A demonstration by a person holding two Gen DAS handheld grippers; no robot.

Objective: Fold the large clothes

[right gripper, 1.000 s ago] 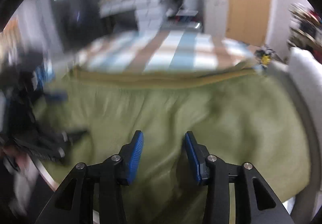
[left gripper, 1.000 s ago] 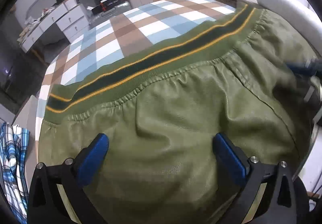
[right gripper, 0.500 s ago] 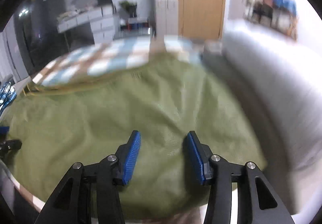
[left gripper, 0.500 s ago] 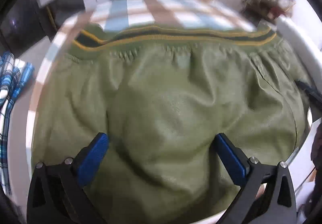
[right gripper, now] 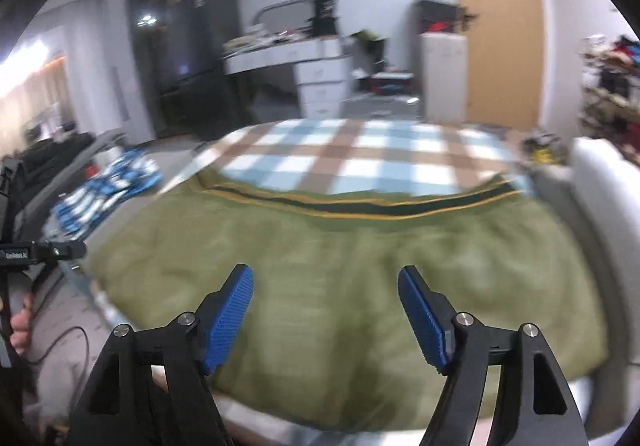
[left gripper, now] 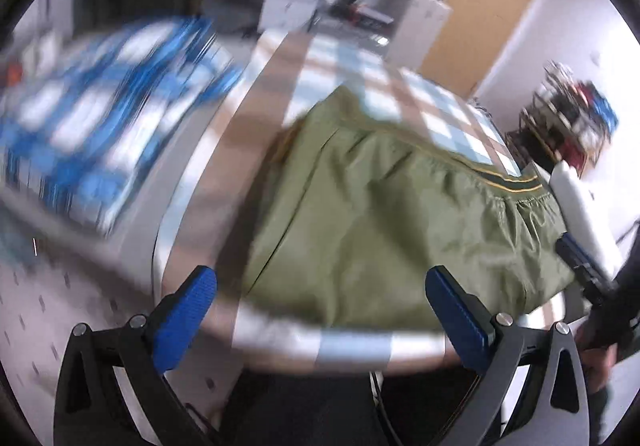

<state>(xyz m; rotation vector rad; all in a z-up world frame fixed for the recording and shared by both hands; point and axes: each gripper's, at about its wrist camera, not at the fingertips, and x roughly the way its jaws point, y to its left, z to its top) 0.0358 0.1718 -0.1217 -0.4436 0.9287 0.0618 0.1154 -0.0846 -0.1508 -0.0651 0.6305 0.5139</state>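
An olive-green jacket with a dark, yellow-striped ribbed hem lies spread flat on a checked tablecloth. My left gripper hangs open above the table's near-left edge, nothing between its blue pads. The right gripper hovers over the jacket's near part; its jaws are opening and hold nothing. In the left wrist view the right gripper's tip shows at the jacket's right edge. The left gripper's handle appears at the left of the right wrist view.
A blue-and-white checked garment lies on a surface left of the table. A white cushion borders the table's right side. Drawers, a cabinet and a wooden door stand behind.
My left gripper swung left and rolled, from above the jacket's middle to the table's near-left edge. The right gripper's jaws widened and it rose a little.
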